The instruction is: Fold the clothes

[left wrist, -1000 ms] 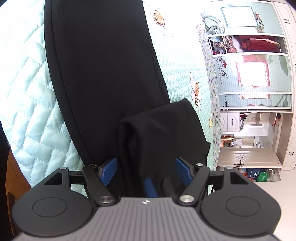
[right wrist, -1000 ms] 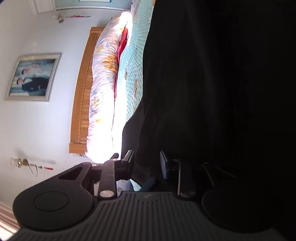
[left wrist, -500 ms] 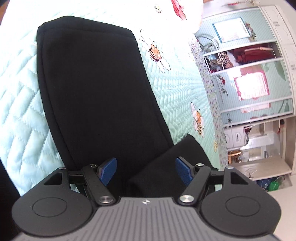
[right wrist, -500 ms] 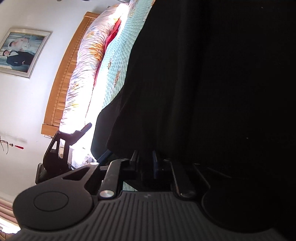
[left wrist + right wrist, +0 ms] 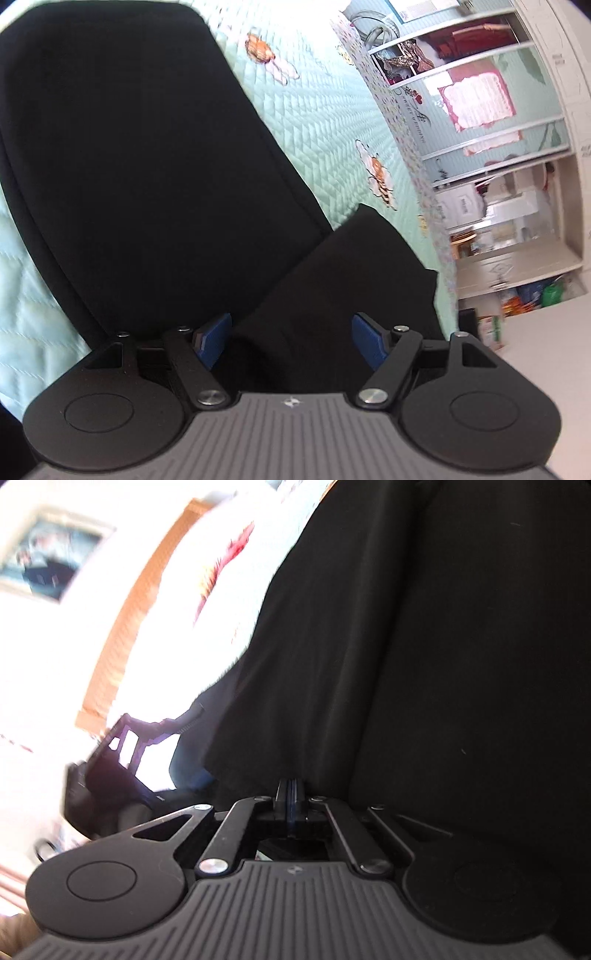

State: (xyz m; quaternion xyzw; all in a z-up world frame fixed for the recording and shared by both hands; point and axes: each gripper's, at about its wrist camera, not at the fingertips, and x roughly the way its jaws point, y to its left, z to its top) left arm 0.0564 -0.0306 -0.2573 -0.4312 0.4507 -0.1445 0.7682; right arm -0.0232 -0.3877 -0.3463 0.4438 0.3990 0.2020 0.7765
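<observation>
1. Lying flat on a mint quilt (image 5: 332,122), a black garment (image 5: 140,158) fills the left wrist view from about 9 o'clock up to 12 o'clock and down to the centre.
2. A folded-over flap (image 5: 347,280) of the same black cloth rises at about 5 o'clock of the main panel and runs down between the fingers of the left gripper (image 5: 291,336).
3. Left gripper: its blue pads (image 5: 212,334) stand wide apart, one at each side of the flap. The cloth sits between them, but neither pad visibly presses on it.
4. Right gripper (image 5: 291,794): its fingers are brought together, pads face to face at the centre of the right wrist view. Black cloth (image 5: 443,664) hangs right against the tips and fills that view from 12 o'clock round to 5 o'clock. Whether a fold is pinched between the pads cannot be told, as the tips are dark against dark cloth.
5. At about 9 o'clock in the right wrist view the left gripper (image 5: 122,753) shows as a dark frame against overexposed bedding.
6. A wooden headboard (image 5: 125,627) runs diagonally from 8 o'clock toward 11 o'clock there, with a framed picture (image 5: 48,561) on the wall at 10 o'clock; both are blurred.
7. In the left wrist view, embroidered insects (image 5: 376,173) dot the quilt at 1 to 2 o'clock.
8. Shelves (image 5: 480,110) with a pink card and red items stand at 2 o'clock, beyond the bed's edge.
</observation>
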